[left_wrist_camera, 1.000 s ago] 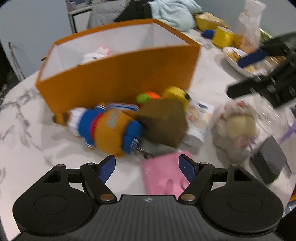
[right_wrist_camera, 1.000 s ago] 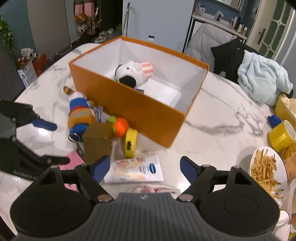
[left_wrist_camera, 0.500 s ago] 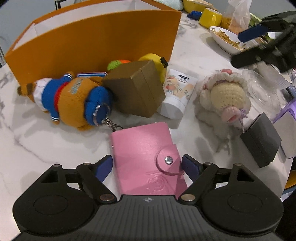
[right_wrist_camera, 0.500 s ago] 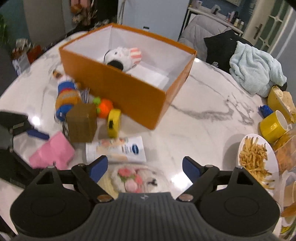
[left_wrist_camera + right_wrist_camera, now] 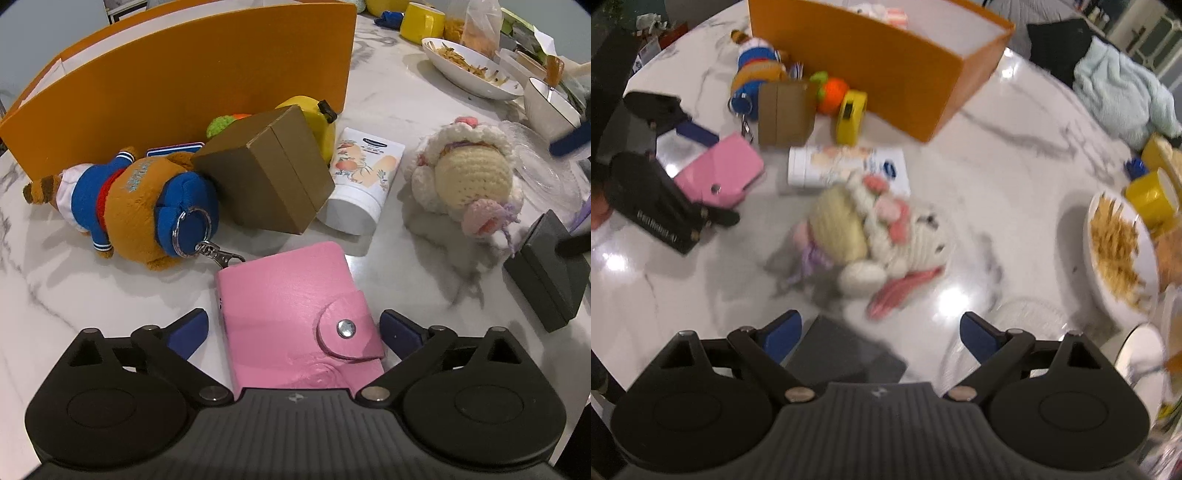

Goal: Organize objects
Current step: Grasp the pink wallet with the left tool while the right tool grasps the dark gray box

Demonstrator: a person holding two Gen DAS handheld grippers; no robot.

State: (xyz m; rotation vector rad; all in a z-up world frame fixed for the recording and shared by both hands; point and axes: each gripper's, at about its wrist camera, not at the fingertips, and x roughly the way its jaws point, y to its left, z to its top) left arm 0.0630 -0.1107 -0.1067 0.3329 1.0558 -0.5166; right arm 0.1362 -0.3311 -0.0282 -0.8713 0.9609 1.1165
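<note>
Marble table (image 5: pixel 388 96): pink wallet (image 5: pixel 295 314) between left gripper (image 5: pixel 293 328) jaws

**Table Count**

One orange box (image 5: pixel 192 85). Three plush toys outside it: bear (image 5: pixel 129 206), crochet doll (image 5: pixel 472 177), carrot (image 5: pixel 833 92). One brown box (image 5: pixel 266 177), one dark box (image 5: pixel 550 269), one wallet (image 5: pixel 295 306), one tube (image 5: pixel 364 177), one tape (image 5: pixel 851 116), one mug (image 5: pixel 421 22), one plate (image 5: pixel 469 70).

Glossy marble tabletop (image 5: pixel 388 96), matt cardboard box (image 5: pixel 266 177), pink leather-look wallet (image 5: pixel 291 302), crocheted doll (image 5: pixel 469 177).
</note>
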